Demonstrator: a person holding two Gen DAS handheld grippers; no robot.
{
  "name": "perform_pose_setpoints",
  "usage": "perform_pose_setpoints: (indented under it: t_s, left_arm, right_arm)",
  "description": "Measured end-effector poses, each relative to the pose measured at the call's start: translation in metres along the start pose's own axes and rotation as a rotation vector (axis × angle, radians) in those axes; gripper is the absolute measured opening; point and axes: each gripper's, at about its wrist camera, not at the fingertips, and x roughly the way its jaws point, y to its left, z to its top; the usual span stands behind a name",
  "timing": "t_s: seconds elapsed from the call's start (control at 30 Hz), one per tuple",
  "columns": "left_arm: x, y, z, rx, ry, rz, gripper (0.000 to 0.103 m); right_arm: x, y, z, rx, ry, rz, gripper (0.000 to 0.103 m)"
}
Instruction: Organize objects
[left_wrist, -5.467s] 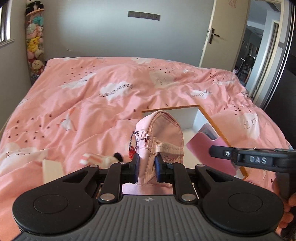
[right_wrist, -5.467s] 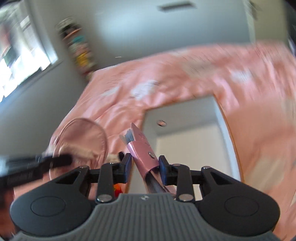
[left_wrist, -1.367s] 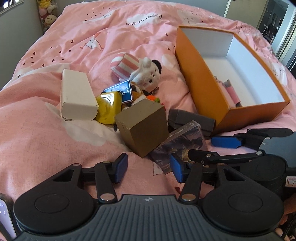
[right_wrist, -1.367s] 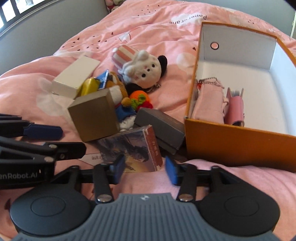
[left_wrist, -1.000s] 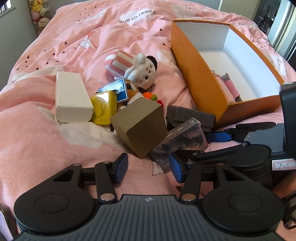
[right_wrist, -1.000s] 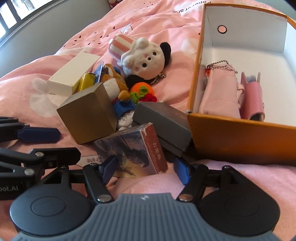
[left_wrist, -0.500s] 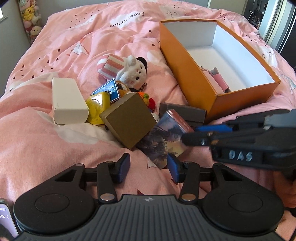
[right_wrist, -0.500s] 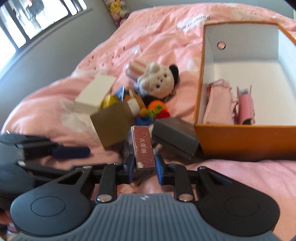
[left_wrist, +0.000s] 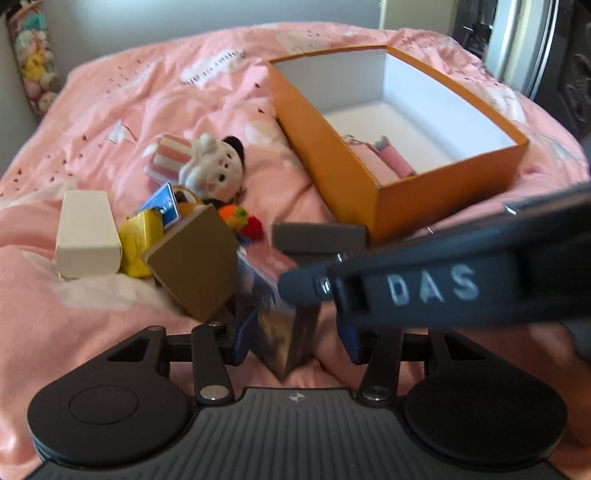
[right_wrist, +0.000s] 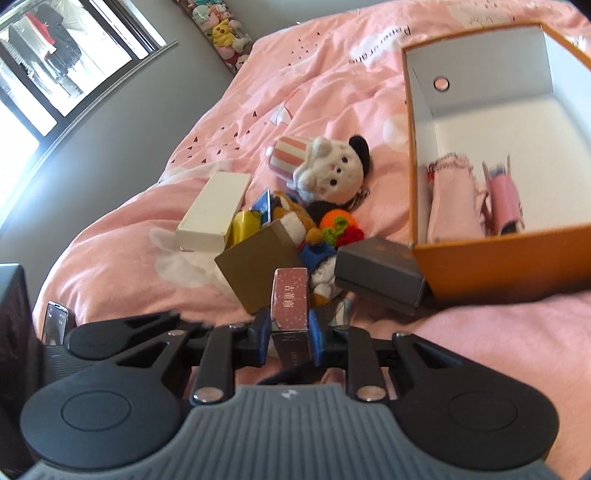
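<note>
A pick-and-place step is judged to be in hand: the card box (right_wrist: 290, 300) is clamped edge-on between the narrowed fingers of the right gripper (right_wrist: 287, 334) and is held just above the pink duvet (right_wrist: 122, 251), in front of the pile; the left gripper (left_wrist: 295, 338) is seen with its jaws opening, the same box standing between its blue pads (left_wrist: 243, 338) without being clearly pressed, so no grip is credited to it. The next move is judged to call for a carry up and to the right over the near wall of the orange box (right_wrist: 509, 254), then a release onto its white floor, where 2 pink items are already lying: a pouch (right_wrist: 456, 195) and a smaller case (right_wrist: 504, 201); clearance over that wall and beside those 2 items is needed. The grey case (right_wrist: 380, 275) lies touching the orange wall, directly under that path, and the brown cube box (right_wrist: 258, 260) stands just beside the held box; a plush toy (right_wrist: 325, 166), a white carton (right_wrist: 214, 208) and a yellow item (right_wrist: 245, 223) are left further back, well clear.
</note>
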Motion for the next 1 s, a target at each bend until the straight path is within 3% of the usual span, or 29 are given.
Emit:
perform_pose_setpoints:
  t_s: [0.17, 0.37, 0.53, 0.7, 0.87, 1.0]
  left_arm:
    - [0.013, -0.004, -0.004, -0.002, -0.002, 0.048, 0.057]
    - [0.01, -0.006, -0.006, 0.016, -0.018, 0.059, 0.042]
    - [-0.005, 0.0, -0.007, 0.003, -0.05, 0.052, 0.03]
    - [-0.024, 0.013, -0.001, -0.043, -0.089, 0.045, 0.025]
    - [-0.045, 0.03, 0.011, -0.13, -0.068, 0.027, 0.025]
    - [-0.056, 0.042, 0.022, -0.163, -0.051, 0.04, 0.025]
  right_arm:
    - [0.001, -0.008, 0.0, 0.049, -0.004, 0.01, 0.023]
    - [-0.001, -0.012, 0.0, 0.051, -0.019, 0.017, 0.023]
    - [-0.02, -0.011, 0.005, -0.027, -0.08, -0.06, 0.026]
    - [-0.019, -0.003, 0.003, -0.183, -0.07, -0.157, 0.026]
    - [-0.004, 0.013, -0.004, -0.398, -0.023, -0.237, 0.027]
    - [0.011, 0.033, -0.011, -0.609, -0.003, -0.327, 0.038]
